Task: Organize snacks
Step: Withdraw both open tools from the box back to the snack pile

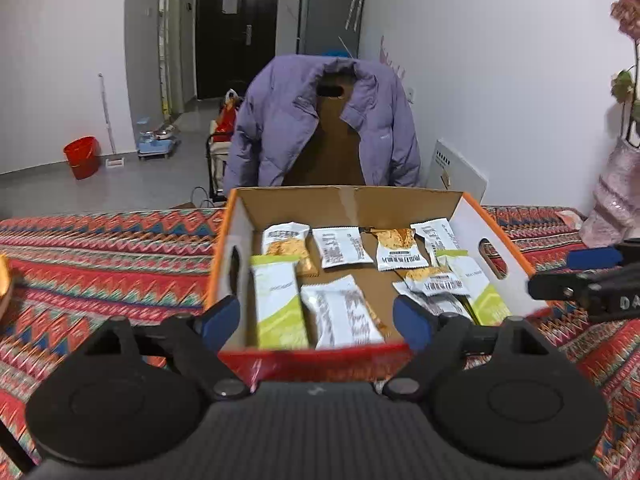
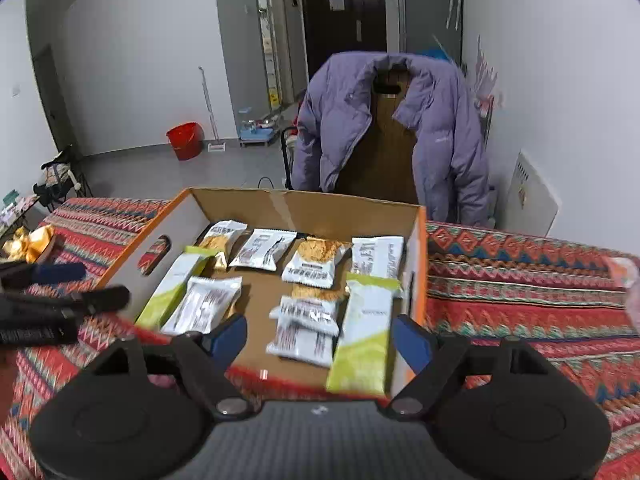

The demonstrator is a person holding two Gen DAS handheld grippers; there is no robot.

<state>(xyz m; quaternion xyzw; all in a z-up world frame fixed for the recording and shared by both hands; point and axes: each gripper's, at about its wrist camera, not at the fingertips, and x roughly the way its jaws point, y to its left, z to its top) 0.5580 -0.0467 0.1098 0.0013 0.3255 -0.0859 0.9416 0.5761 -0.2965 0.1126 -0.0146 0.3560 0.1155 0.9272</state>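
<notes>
Left claw and right claw, lower frame, gape empty over light, crinkly, slippery foil snack packets; pinch sealed ends.

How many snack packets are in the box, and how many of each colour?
Green-and-white packets: 2
White packets with an orange snack picture: 3
White packets with grey print: 4
Total in the box: 9
</notes>
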